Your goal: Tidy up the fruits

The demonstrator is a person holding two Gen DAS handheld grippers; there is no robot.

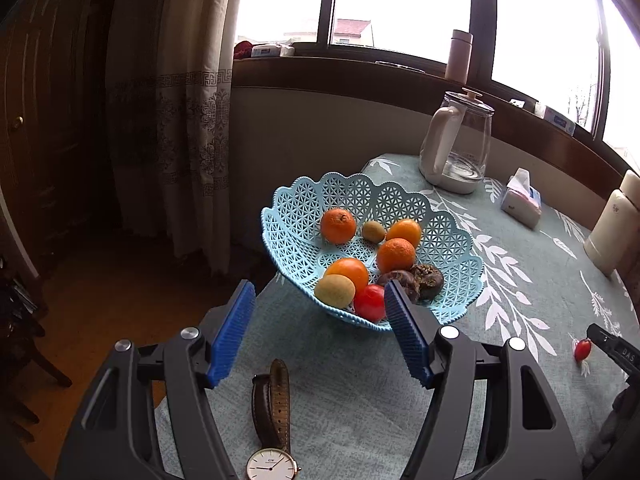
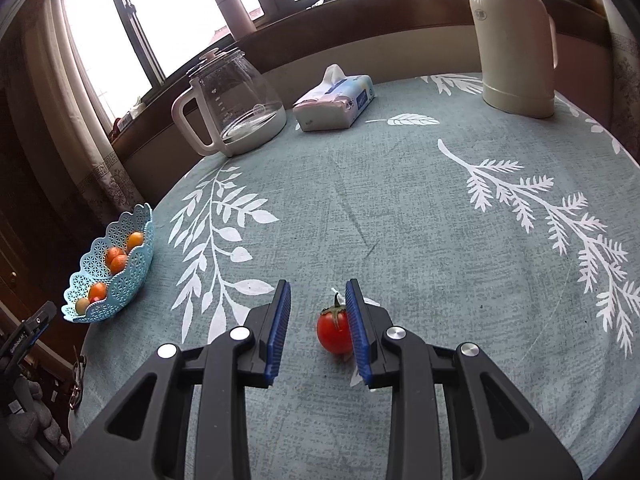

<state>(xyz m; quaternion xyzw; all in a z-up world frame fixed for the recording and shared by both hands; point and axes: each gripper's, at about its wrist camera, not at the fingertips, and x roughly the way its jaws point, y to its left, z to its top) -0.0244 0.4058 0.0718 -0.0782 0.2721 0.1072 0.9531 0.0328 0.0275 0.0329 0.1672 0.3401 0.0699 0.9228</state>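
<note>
Right gripper straddling a small tomato on the bench

The right gripper [image 2: 318, 322] has fingers wide around the tomato [image 2: 334, 330], its right pad touching. The left gripper [image 1: 320, 330] gapes empty before the fruit basket [image 1: 292, 236] at the bench's left edge.

left wrist: low over table edge, faces along its fingers to the blue basket [image 1: 372, 240] just ahead, window behind | right wrist: close above tablecloth [image 2: 400, 200], faces kettle [image 2: 236, 108], basket far left | shared: basket, kettle, tissue pack [image 2: 336, 102], small tomato [image 2: 335, 332]
</note>
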